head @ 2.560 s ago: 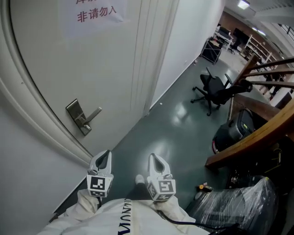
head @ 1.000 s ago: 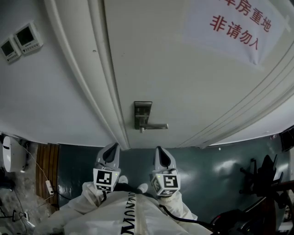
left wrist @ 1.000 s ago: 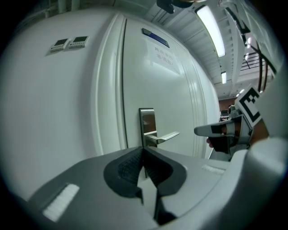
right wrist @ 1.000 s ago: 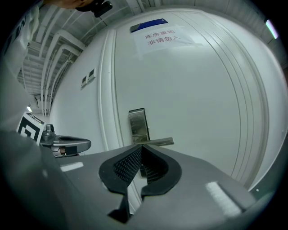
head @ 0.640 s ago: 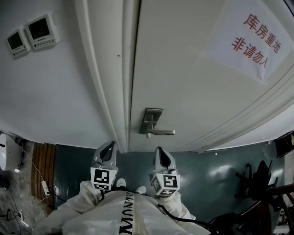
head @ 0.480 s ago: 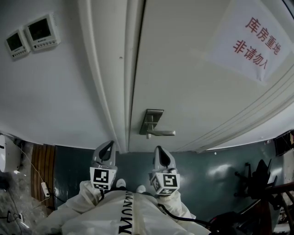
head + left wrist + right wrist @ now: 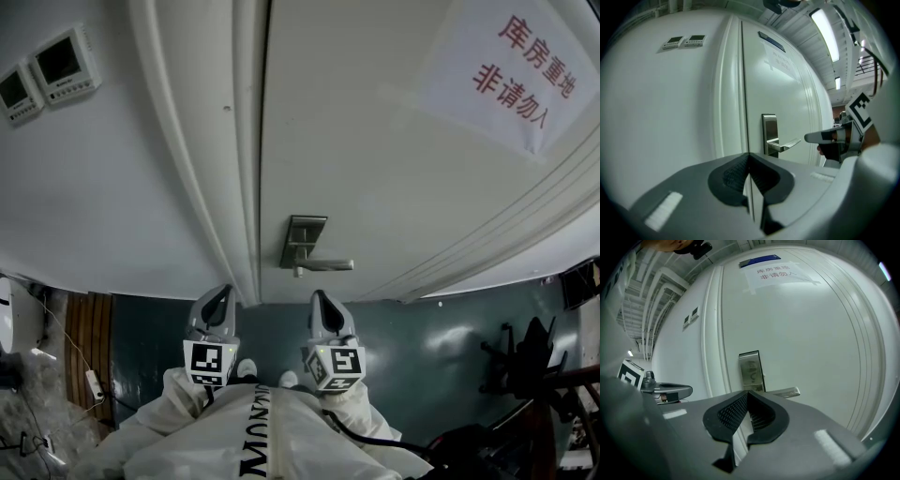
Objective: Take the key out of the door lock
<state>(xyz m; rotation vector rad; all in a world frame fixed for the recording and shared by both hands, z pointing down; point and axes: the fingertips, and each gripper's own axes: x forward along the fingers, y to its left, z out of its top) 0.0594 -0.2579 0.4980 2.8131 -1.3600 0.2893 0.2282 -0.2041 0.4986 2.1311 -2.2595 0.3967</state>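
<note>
Left claw [image 7: 221, 292] and right claw [image 7: 318, 298] were closed, empty; I held them lower centre, below the handle [image 7: 323, 265].

The brushed-metal rectangular door lock plate [image 7: 304, 234] is mounted upright on the white door [image 7: 394, 169], near its left edge. Its lever handle [image 7: 330, 265] lies level, pointing right. A small stub [image 7: 298, 273] projects beneath the lever and is too small to identify as the key.
</note>
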